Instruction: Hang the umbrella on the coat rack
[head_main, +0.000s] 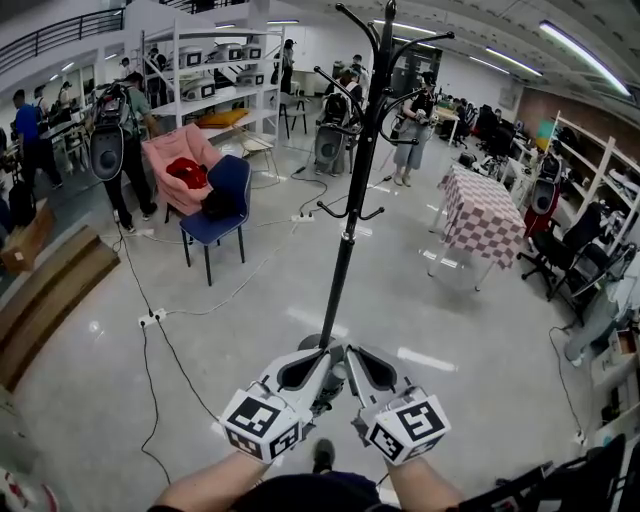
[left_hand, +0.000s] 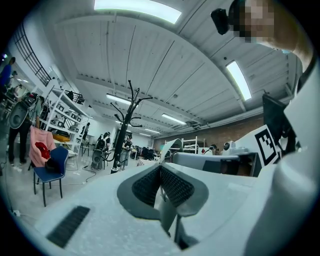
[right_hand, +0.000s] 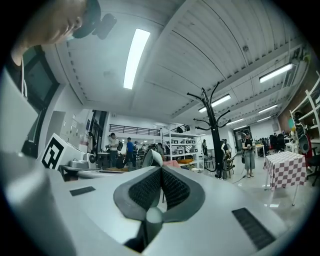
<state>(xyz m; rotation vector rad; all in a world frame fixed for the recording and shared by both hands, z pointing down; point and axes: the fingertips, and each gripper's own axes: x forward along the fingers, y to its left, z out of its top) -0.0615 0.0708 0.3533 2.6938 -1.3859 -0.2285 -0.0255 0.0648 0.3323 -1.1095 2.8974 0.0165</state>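
Note:
The black coat rack stands on the floor just ahead of me, its hooks bare; it also shows as the coat rack far off left, and as the coat rack right of centre. No umbrella can be made out in any view. My left gripper and right gripper are held low, side by side, tips nearly touching near the rack's base. The left gripper has its jaws shut with nothing between them. The right gripper is likewise shut and holds nothing.
A blue chair with dark and red items stands left of the rack. A checkered table is at the right, with office chairs beyond. Cables cross the floor. Wooden boards lie far left. People stand by the white shelves.

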